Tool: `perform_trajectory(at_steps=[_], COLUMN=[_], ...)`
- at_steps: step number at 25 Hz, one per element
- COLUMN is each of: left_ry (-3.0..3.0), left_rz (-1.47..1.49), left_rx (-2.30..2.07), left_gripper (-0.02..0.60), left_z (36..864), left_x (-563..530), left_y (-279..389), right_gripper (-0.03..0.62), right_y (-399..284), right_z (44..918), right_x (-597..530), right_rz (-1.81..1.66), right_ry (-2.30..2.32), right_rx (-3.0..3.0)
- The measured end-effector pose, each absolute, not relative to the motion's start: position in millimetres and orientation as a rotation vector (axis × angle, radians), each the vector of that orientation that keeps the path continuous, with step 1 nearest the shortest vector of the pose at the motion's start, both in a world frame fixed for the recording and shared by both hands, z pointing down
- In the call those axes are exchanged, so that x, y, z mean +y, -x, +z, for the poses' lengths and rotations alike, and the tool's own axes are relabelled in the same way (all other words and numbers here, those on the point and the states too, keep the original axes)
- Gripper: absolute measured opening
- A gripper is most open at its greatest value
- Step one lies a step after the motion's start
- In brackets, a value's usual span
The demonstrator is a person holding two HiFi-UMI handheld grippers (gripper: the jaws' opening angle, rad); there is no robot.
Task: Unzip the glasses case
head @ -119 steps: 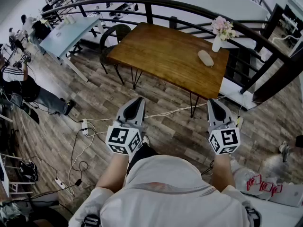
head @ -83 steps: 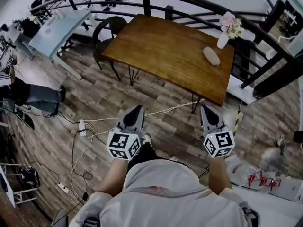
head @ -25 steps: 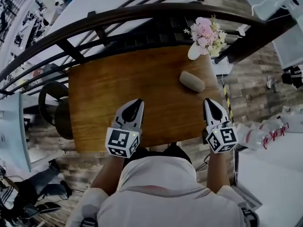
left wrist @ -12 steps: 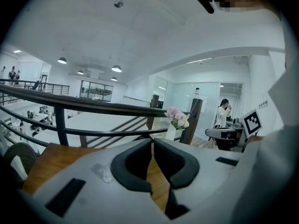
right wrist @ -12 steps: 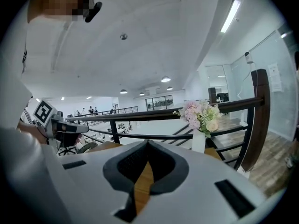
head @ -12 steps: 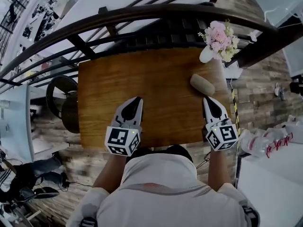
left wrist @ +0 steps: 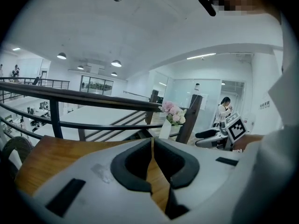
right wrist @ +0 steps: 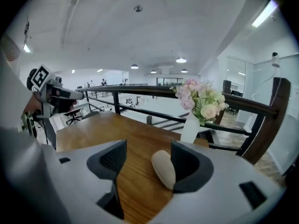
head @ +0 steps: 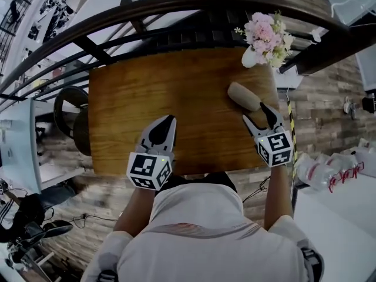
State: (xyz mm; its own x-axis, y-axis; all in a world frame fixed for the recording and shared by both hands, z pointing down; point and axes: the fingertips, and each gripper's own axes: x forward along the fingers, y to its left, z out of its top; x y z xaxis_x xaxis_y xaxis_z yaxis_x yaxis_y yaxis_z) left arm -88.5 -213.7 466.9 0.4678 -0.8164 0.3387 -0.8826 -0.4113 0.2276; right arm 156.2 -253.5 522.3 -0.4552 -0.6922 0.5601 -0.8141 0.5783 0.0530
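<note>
A beige oval glasses case lies near the right end of the wooden table. My right gripper hovers just short of it, and its jaws are opening with nothing pressed between them. In the right gripper view the glasses case shows ahead between the jaws of the right gripper, partly hidden by the right jaw and apart from both pads. My left gripper is shut and empty over the table's near middle. Its jaws meet at the tip of the left gripper.
A white vase of pink flowers stands at the table's far right corner, just beyond the case. A dark curved railing runs behind the table. A round chair sits at the left end. The table's right edge is close to the case.
The view has come from across the floor up to the table. My right gripper has gone from shut to open and moved forward and down toward the case. The left stays shut.
</note>
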Motion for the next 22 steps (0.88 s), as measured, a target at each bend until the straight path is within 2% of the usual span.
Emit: perform_trajectory(at_steps=[11, 18, 22], left_ry=[-2.289, -2.26, -2.237], left_rz=[0.322, 0.361, 0.372], left_rx=[-1.405, -1.417, -1.422], left_gripper=[0.028, 0.028, 0.028], left_z=[489, 498, 502], left_x=[-225, -220, -215], left_y=[58, 50, 55], right_gripper=[0.485, 0.486, 0.437], right_y=[-222, -232, -228], right_z=[662, 734, 734], right_x=[-300, -312, -314], right_rz=[0.362, 0.308, 0.32], right_ry=[-0.889, -0.729, -0.728], right_rx=[-2.05, -1.938, -1.972])
